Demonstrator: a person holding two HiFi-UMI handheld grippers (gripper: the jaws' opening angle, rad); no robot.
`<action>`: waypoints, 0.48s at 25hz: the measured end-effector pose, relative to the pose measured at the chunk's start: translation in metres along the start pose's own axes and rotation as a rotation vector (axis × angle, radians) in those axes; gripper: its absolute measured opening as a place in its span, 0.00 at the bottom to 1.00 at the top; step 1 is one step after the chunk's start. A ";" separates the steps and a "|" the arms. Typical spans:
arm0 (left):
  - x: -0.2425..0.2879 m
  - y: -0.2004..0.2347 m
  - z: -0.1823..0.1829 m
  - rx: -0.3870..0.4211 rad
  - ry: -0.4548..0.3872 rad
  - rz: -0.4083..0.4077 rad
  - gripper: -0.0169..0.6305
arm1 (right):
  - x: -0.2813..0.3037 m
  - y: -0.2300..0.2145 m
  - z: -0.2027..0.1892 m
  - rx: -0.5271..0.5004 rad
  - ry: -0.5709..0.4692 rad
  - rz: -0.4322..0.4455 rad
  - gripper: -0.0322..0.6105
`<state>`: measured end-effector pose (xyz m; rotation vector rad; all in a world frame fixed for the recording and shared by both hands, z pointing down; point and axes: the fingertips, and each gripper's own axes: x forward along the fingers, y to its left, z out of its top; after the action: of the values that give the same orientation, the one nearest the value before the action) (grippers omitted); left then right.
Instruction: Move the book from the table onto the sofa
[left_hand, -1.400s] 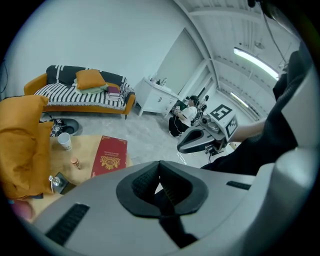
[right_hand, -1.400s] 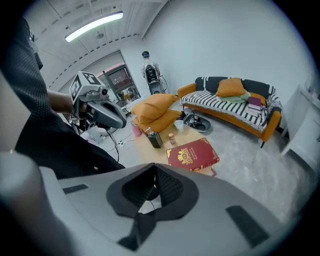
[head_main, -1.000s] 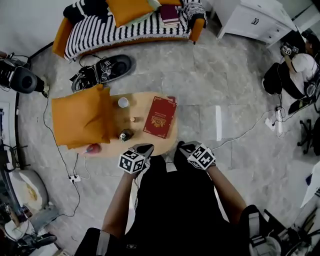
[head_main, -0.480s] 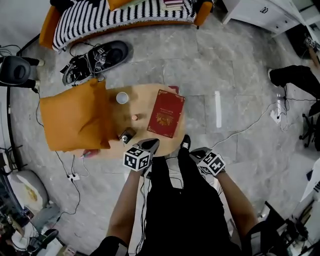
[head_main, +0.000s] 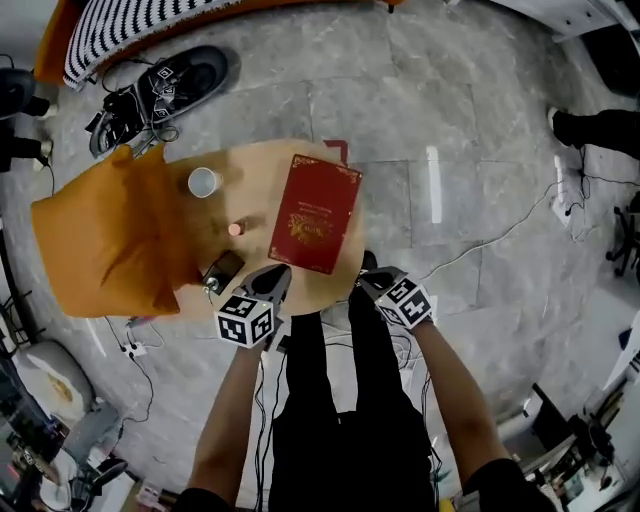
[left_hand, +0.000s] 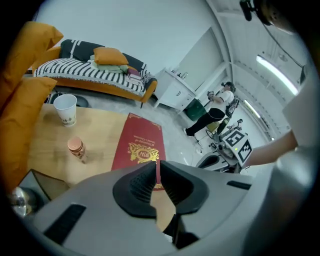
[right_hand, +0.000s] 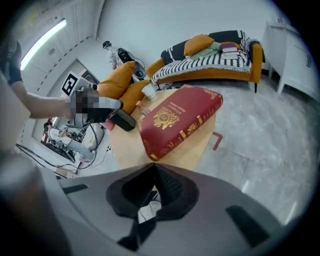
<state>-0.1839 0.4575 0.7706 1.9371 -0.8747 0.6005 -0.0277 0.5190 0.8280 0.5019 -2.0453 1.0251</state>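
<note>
Book (head_main: 316, 212), red with gold ornament, lay flat on the right half of the round wooden surface (head_main: 262, 165), running from the far edge almost to the near edge. Left hand-held gripper (head_main: 276, 278) sat over the near edge, just beside the book's near left corner; its jaws were closed together with nothing between them. Right hand-held gripper (head_main: 363, 286) sat at the near right edge, just off the book's near right corner, its jaws likewise pressed together and empty. Neither touched the book. White paper cup (head_main: 203, 182) stood near the far left edge, a small pink-capped bottle (head_main: 236, 229) mid-surface left of the book, and a dark object (head_main: 222, 270) toward the near left edge. Orange cushion (head_main: 105, 240) overlapped the left edge. Striped sofa (right_hand: 210, 62) stood well apart, beyond the far edge.
</note>
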 end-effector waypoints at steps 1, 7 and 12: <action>0.008 0.007 -0.001 -0.004 0.001 0.019 0.06 | 0.007 -0.009 0.001 0.004 -0.008 0.000 0.06; 0.055 0.045 0.005 0.048 0.022 0.151 0.40 | 0.023 -0.059 0.014 0.047 -0.095 -0.027 0.06; 0.073 0.067 0.011 0.055 -0.002 0.259 0.58 | 0.023 -0.088 0.016 0.108 -0.182 -0.030 0.06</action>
<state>-0.1885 0.4006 0.8523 1.8876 -1.1313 0.7812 0.0064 0.4537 0.8836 0.7023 -2.1420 1.1107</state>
